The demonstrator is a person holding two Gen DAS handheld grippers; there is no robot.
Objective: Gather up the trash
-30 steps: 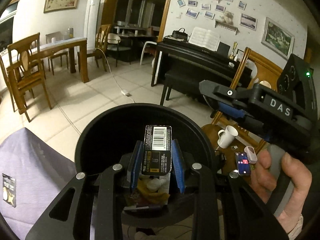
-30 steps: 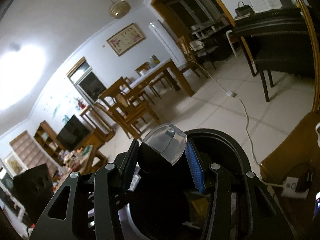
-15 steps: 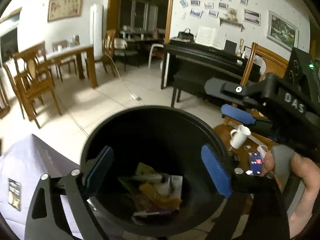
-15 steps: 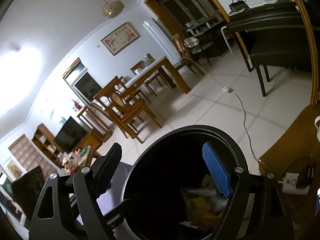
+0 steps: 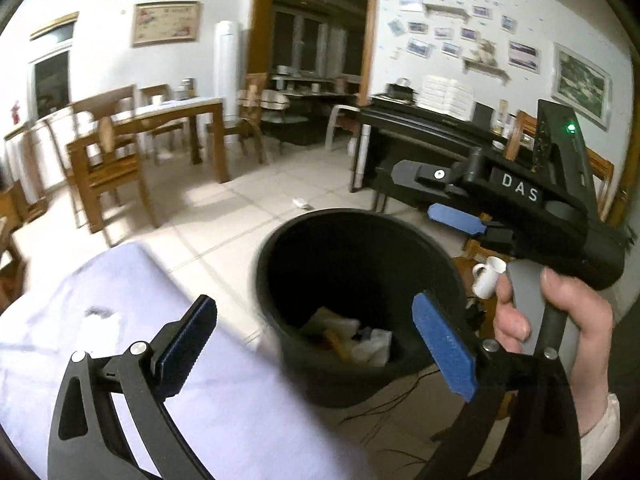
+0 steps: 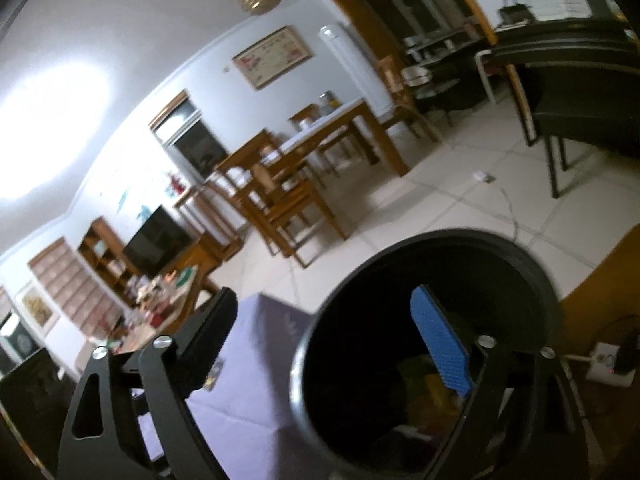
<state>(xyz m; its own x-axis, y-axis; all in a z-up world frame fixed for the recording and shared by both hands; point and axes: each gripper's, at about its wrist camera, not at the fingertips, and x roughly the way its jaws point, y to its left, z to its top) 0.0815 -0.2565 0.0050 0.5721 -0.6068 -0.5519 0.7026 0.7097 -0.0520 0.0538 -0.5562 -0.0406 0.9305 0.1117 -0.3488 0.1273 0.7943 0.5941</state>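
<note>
Both jaws are opening, empty, over a black bin (image 5: pixel 360 280) of crumpled trash (image 5: pixel 352 340). The scraps look light and soft; pinch any fold.

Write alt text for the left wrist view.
An empty left gripper, jaws opening, hangs over a round black trash bin holding crumpled wrappers. A hand holds the right gripper beyond it.
</note>
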